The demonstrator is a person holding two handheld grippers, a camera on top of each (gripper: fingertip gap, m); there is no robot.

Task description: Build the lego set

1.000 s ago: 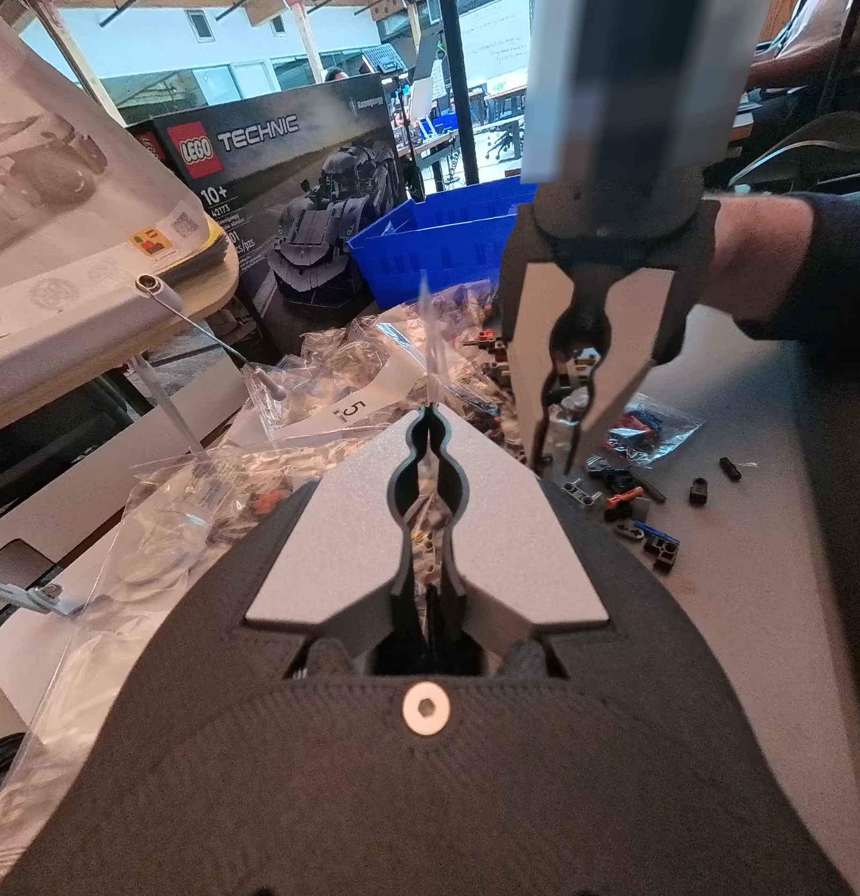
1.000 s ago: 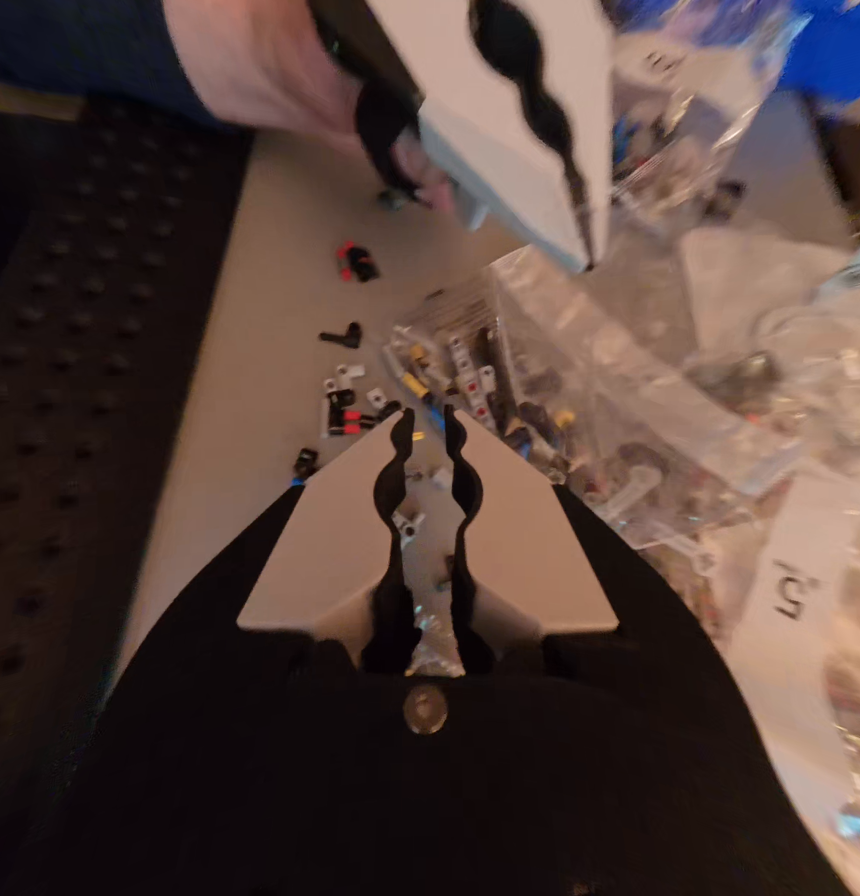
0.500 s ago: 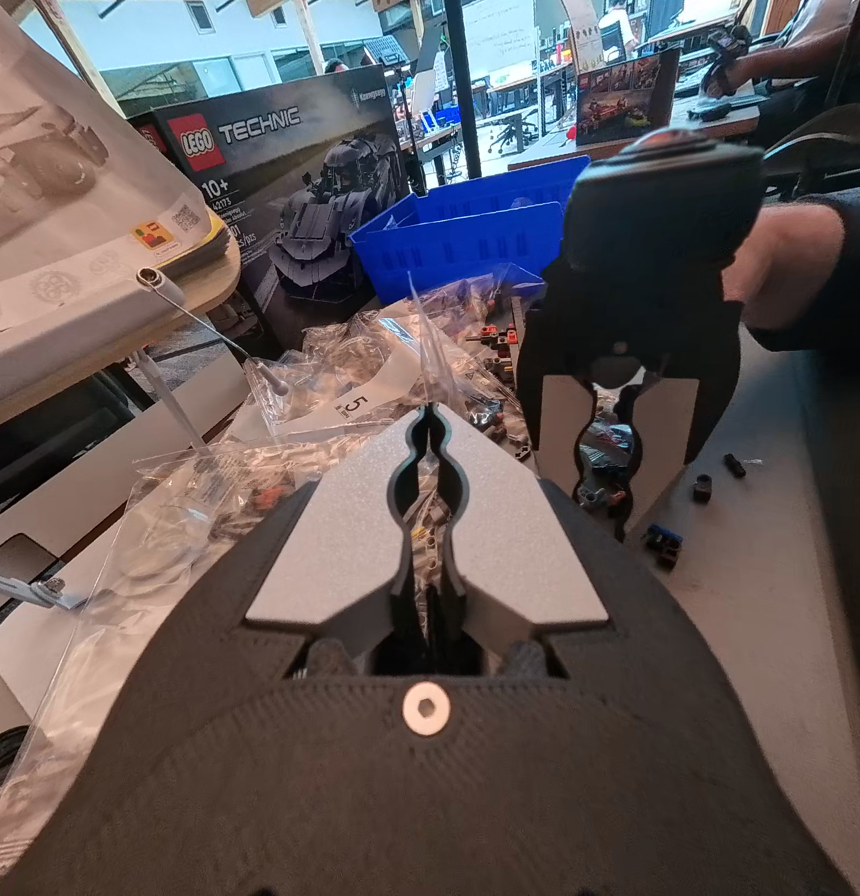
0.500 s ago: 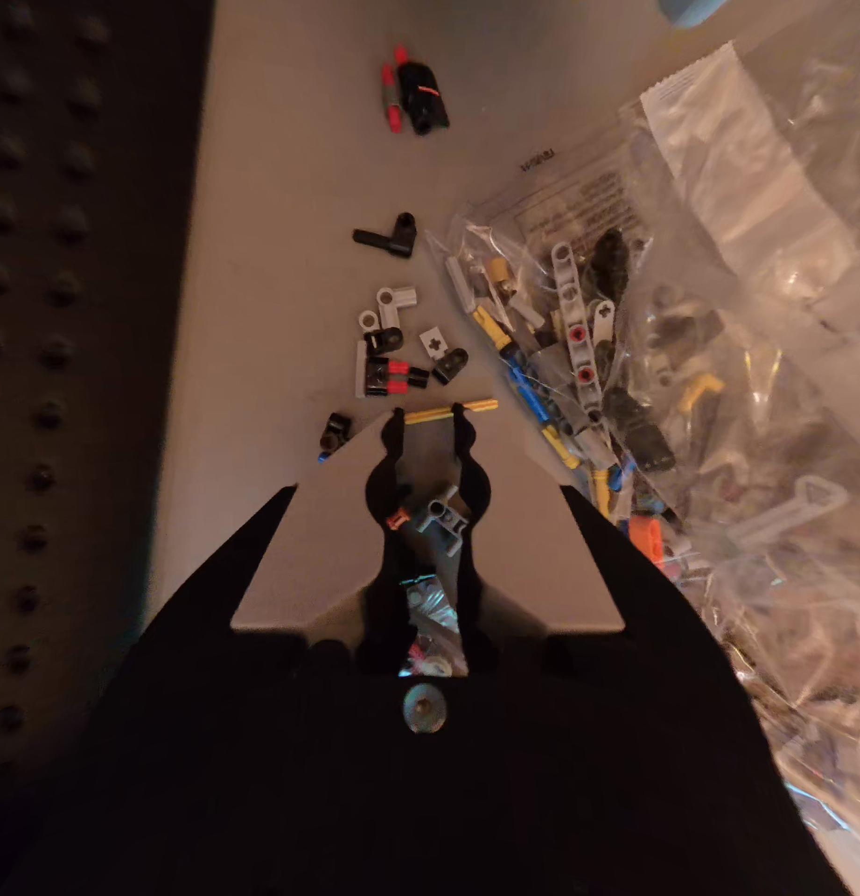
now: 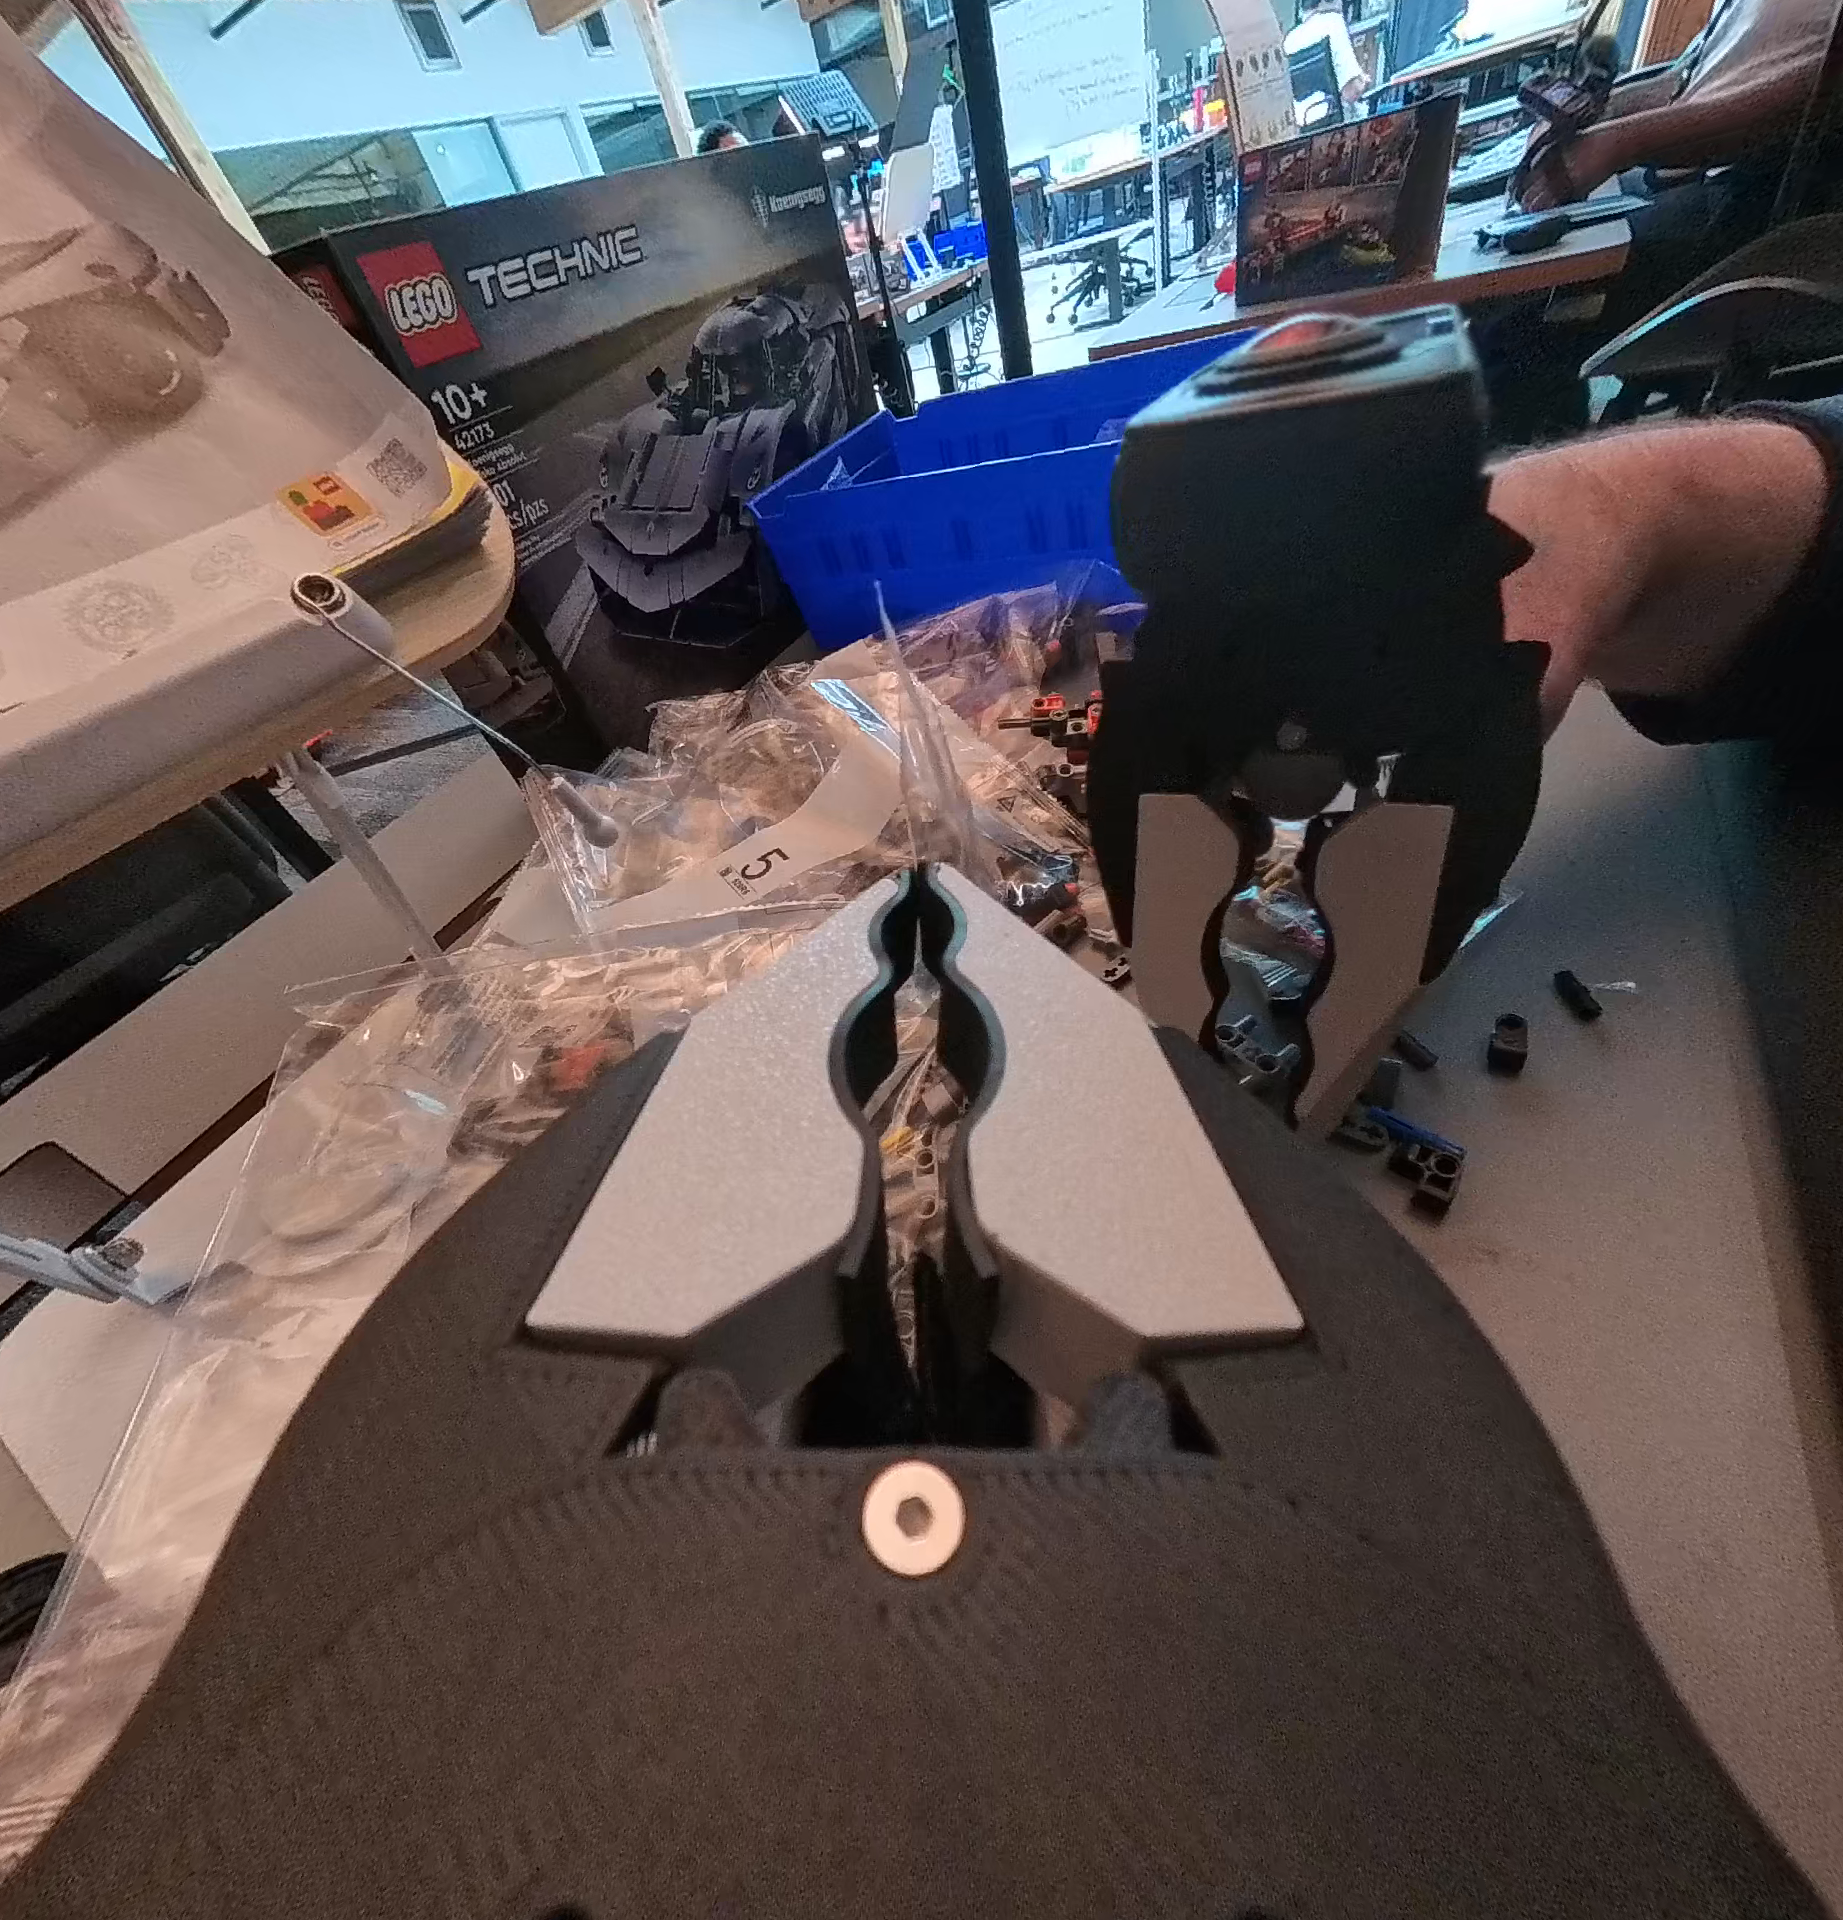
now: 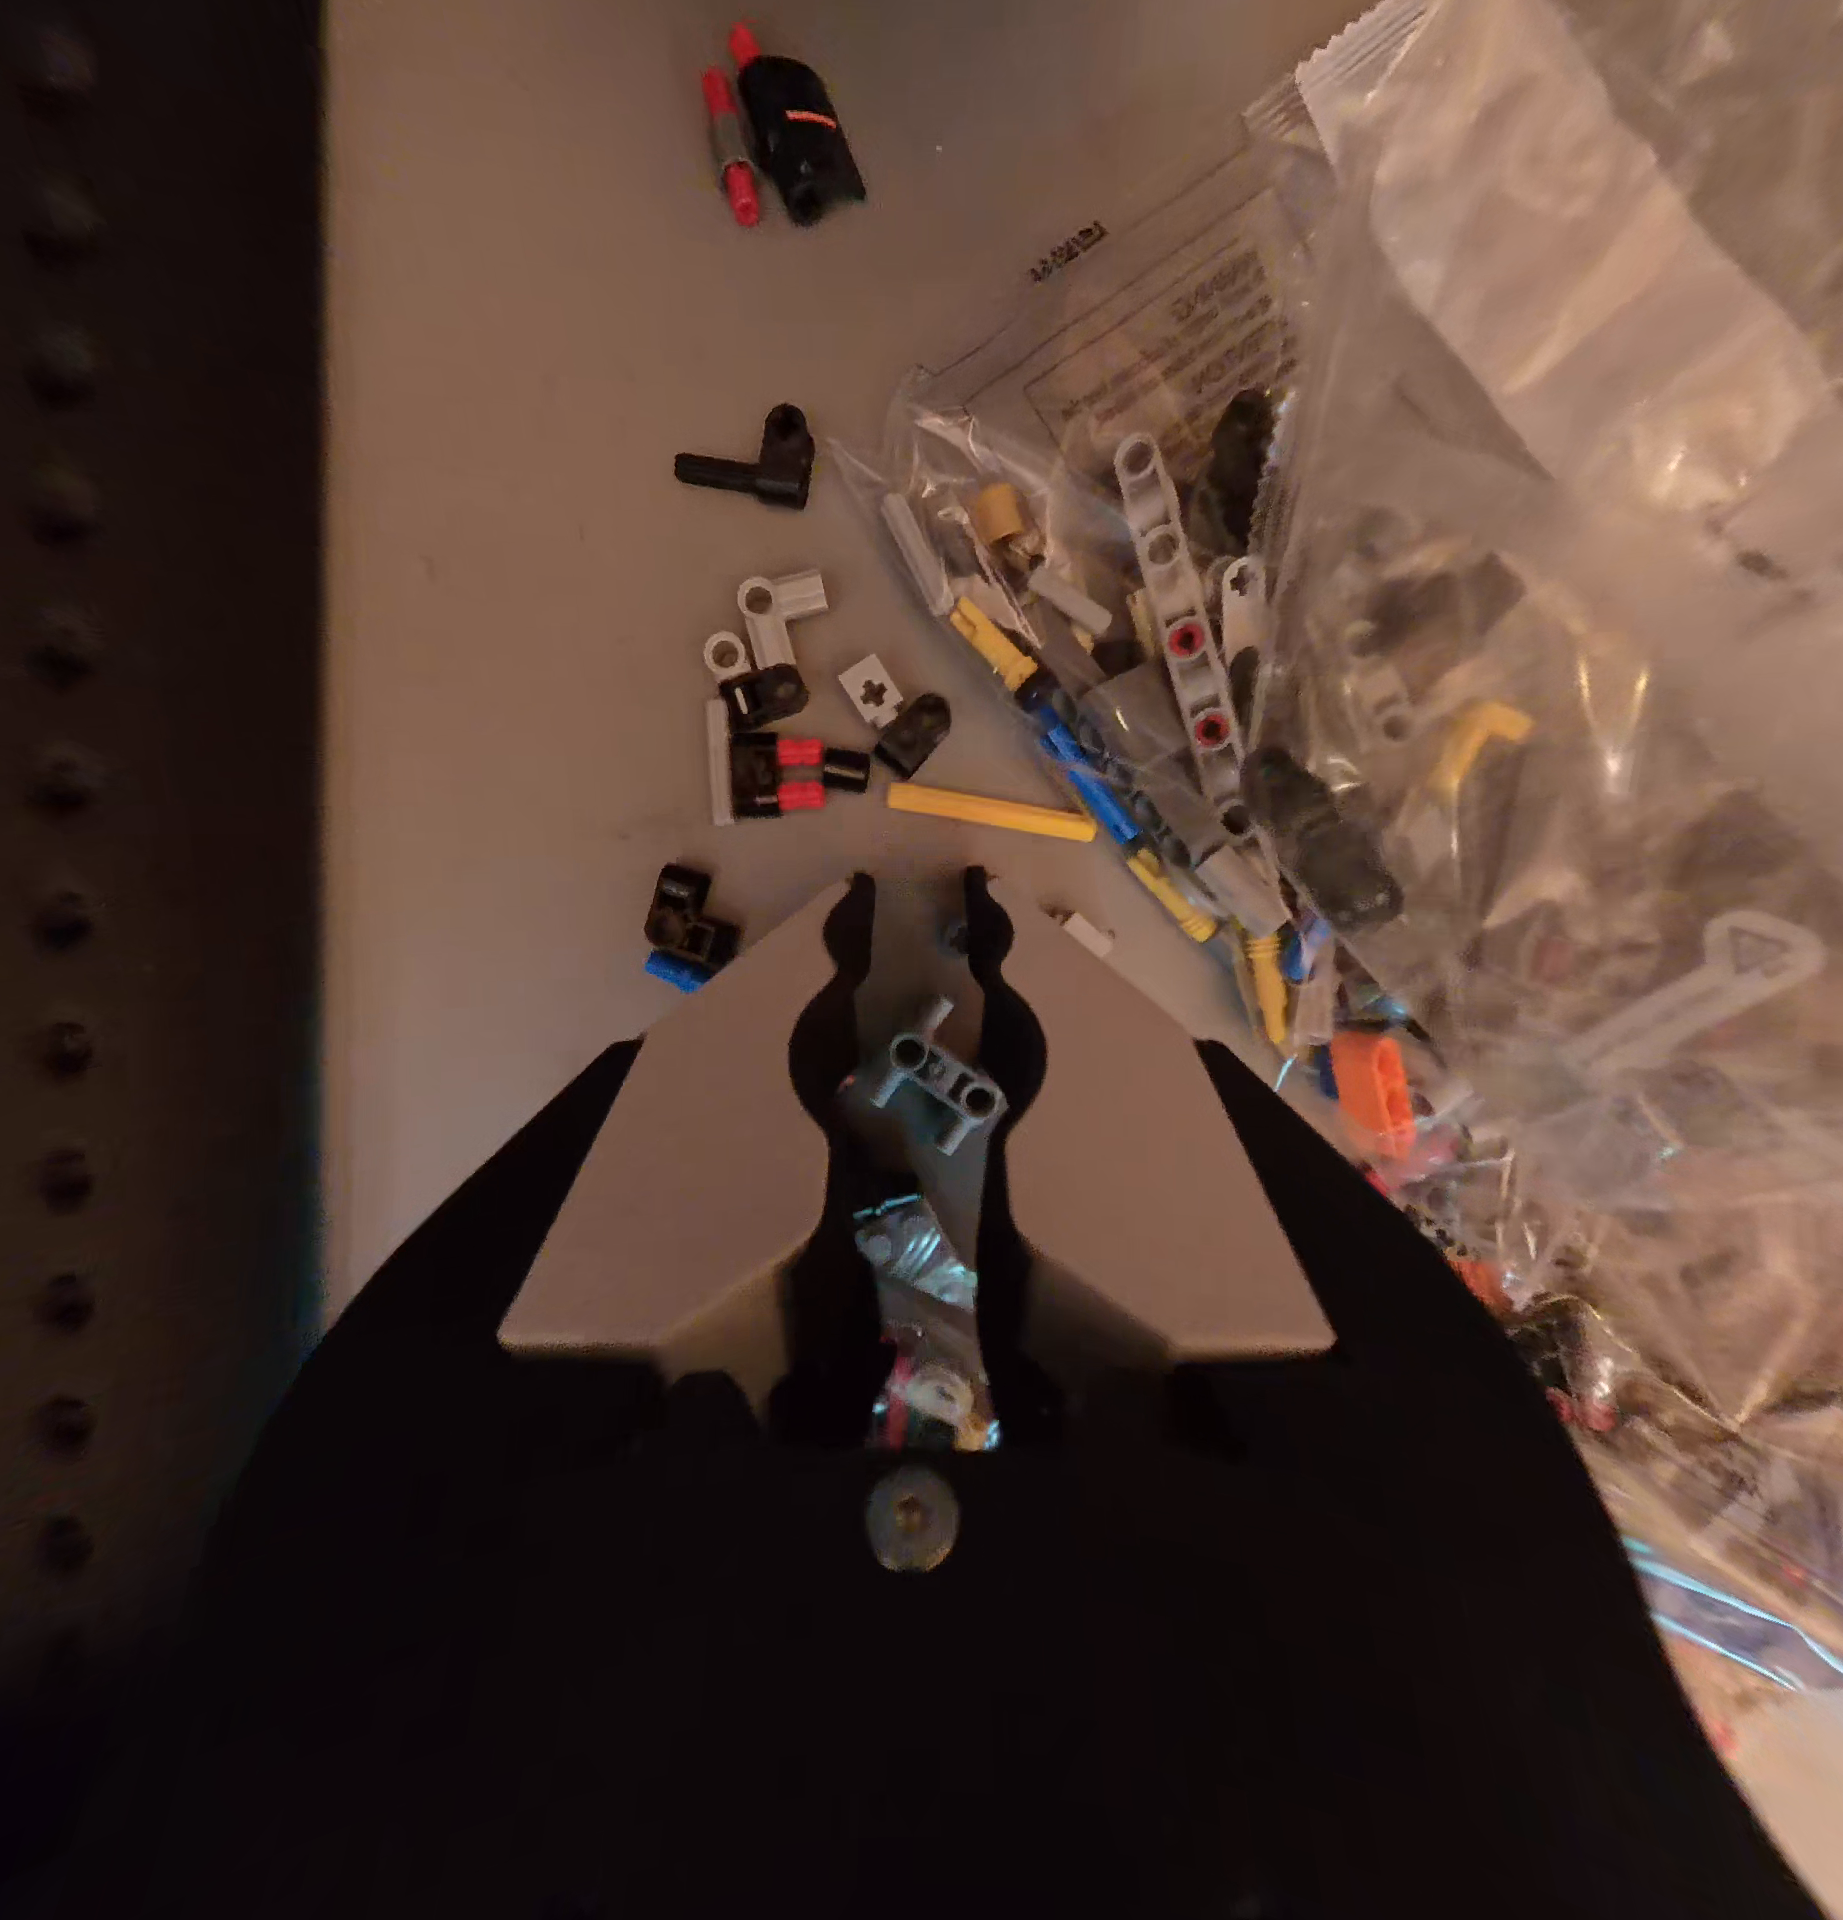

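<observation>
My left gripper [image 5: 922, 883] is shut on the edge of a clear plastic bag [image 5: 901, 727], and a thin flap of it stands up out of the tips. My right gripper [image 6: 917, 881] points down at the grey table with its jaws a little apart. A grey connector piece [image 6: 938, 1086] lies between its fingers; I cannot tell if they touch it. The right gripper also shows in the left wrist view [image 5: 1260, 1075], held by a hand [image 5: 1644, 561]. A yellow axle [image 6: 990, 812] lies just beyond its tips among several loose pieces.
Bags of parts [image 6: 1156, 644] are piled right of the loose pieces, also in the left wrist view [image 5: 771, 831]. A set box [image 5: 605, 436], blue bins [image 5: 948, 520] and an instruction booklet [image 5: 117, 416] stand behind. A dark studded mat [image 6: 117, 831] borders the table. The left gripper's tips are roughly 12 cm from the right gripper's.
My right gripper has come down from beside the bags to stand over the loose pieces, with the grey connector now between its fingers. My left gripper has kept still, shut on the bag.
</observation>
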